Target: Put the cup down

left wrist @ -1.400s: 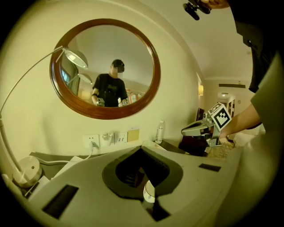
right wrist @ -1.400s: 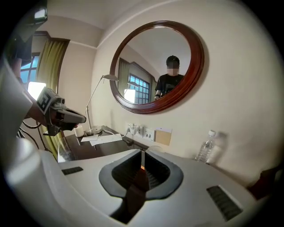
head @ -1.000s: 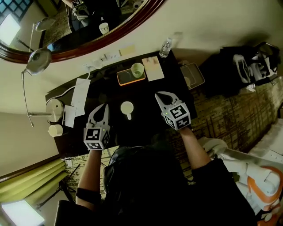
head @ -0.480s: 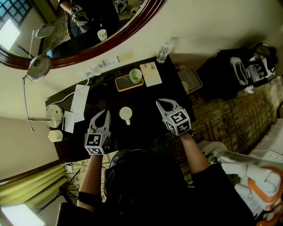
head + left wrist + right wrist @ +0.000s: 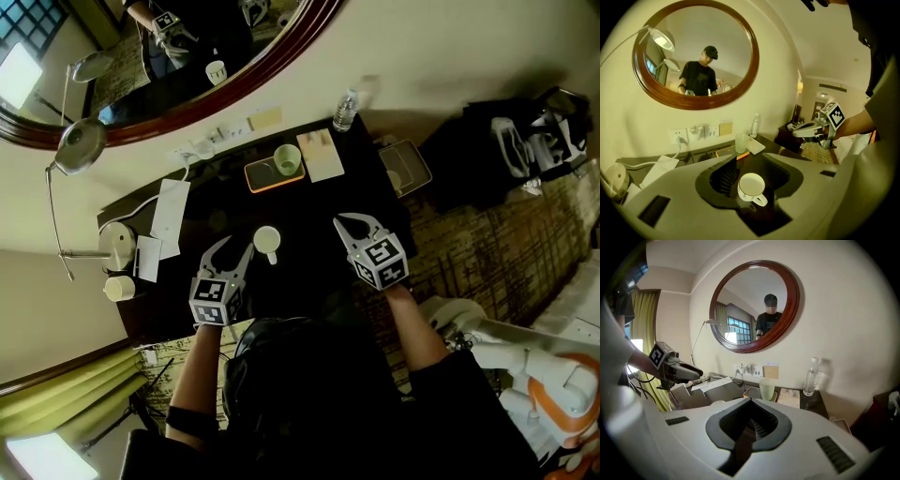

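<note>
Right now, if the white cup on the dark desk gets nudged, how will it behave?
White cup looks like glazed ceramic: probably rigid, breakable. It stands upright on the glossy dark desk, so it likely slides rather than tips. Its handle sticks out one side; a push there may spin it.

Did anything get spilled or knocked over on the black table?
No, nothing looks wrong. The white cup stands upright on the black table, and I can see no spill near it. The green cup sits straight on its orange tray, and the water bottle stands up too.
</note>
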Demonstrator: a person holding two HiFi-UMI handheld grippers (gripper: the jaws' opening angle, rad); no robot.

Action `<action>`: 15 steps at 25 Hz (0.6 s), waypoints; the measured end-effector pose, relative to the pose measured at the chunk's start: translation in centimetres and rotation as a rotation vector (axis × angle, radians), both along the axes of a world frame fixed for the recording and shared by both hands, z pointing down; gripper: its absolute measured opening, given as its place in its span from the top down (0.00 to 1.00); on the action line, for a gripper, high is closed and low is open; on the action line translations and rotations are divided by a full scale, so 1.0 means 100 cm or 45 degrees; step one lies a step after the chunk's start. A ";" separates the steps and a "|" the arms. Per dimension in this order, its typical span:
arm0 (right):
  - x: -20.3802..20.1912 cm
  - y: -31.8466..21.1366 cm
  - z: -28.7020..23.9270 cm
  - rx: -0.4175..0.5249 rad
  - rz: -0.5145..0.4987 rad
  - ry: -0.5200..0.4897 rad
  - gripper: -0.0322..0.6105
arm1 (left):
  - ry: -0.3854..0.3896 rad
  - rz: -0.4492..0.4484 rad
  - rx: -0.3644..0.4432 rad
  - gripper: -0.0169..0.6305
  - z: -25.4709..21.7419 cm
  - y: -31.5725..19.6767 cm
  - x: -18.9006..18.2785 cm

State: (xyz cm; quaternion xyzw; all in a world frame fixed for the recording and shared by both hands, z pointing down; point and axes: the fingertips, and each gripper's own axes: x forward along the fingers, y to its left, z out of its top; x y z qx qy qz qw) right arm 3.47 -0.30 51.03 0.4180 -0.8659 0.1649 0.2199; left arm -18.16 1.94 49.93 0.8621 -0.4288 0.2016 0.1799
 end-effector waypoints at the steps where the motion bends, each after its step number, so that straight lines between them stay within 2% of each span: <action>1: 0.000 0.002 0.001 -0.004 0.002 -0.001 0.95 | -0.017 0.017 -0.028 0.68 0.004 0.001 0.004; 2: 0.000 0.004 0.002 -0.008 0.003 -0.003 0.95 | -0.039 0.028 -0.058 0.66 0.007 0.002 0.009; 4: 0.000 0.009 0.006 -0.018 0.007 -0.007 0.95 | -0.089 0.049 -0.129 0.56 0.015 0.005 0.019; 8: 0.000 0.017 0.013 -0.037 0.017 -0.014 0.95 | -0.183 0.169 -0.270 0.30 0.049 0.008 0.037; 12: 0.002 0.021 0.020 -0.047 0.028 -0.017 0.95 | -0.293 0.274 -0.372 0.21 0.077 0.008 0.055; 15: 0.005 0.026 0.029 -0.073 0.032 -0.013 0.95 | -0.364 0.333 -0.435 0.21 0.099 0.005 0.064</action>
